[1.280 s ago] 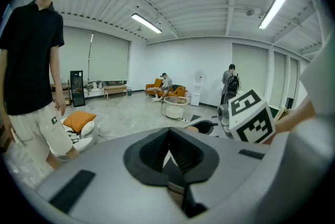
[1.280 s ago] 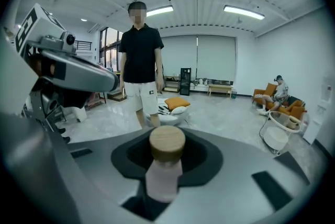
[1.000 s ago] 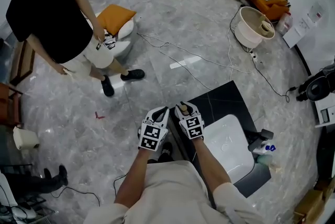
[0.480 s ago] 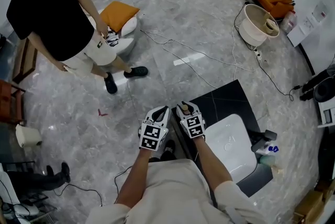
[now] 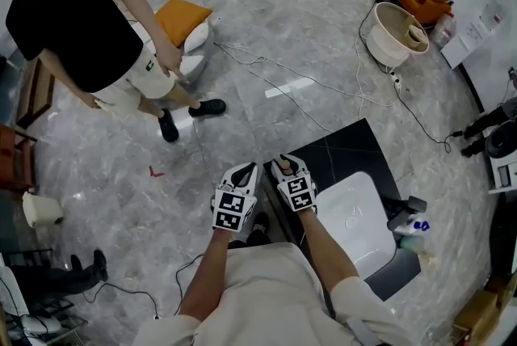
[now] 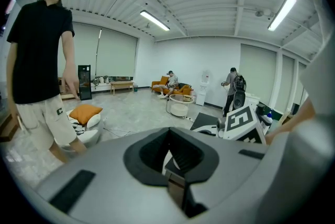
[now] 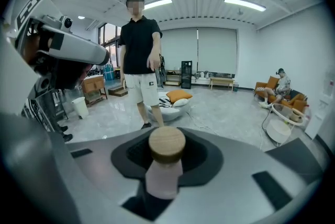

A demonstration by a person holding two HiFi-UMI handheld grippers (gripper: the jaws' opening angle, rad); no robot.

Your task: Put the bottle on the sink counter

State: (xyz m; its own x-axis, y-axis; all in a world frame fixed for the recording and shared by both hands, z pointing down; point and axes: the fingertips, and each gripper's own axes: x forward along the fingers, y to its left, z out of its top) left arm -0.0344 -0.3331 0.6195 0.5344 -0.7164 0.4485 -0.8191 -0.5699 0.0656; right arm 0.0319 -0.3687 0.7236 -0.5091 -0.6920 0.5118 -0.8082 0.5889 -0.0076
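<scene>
the right gripper (image 5: 284, 164), lower centre of the head view, is clenched on a pale bottle (image 7: 164, 168) with a wooden cap (image 7: 167, 144), at the left edge of the dark sink counter (image 5: 347, 149). the left gripper (image 5: 250, 170), just beside it, has its jaws together, empty.

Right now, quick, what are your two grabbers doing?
Left gripper: closed, nothing in it.
Right gripper: closed on a pink bottle with a wooden cap.
</scene>
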